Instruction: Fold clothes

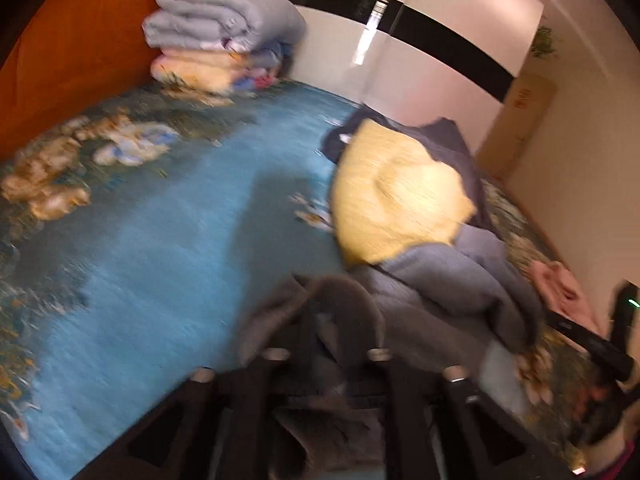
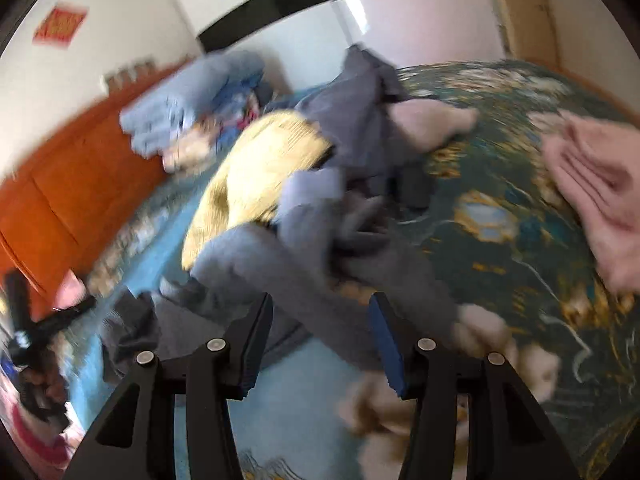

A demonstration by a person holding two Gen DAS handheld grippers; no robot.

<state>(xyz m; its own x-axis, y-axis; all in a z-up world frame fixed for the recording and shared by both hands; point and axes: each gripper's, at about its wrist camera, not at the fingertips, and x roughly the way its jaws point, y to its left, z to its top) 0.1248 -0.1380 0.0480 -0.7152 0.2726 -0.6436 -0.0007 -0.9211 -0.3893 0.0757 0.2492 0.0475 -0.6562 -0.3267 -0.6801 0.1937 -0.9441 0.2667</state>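
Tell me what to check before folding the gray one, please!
1. Left gripper shut on the gray garment: ok.
2. Right gripper open, nothing between its fingers: ok.
3. Gray garment free of the pile: not ok, the yellow garment lies on it.
4. Bare blue bedspread to lay it flat: ok.
5. Pink cloth apart from the pile: ok.
6. Which part is gripped: cannot tell, blurred.

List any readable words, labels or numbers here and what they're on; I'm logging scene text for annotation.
None can be read.
Red paper sign on the wall: gold marks, too blurred to read.
Cardboard box against the wall: reddish print, too blurred to read.
Clothes pile, folded blankets and bedsheet: no text visible.
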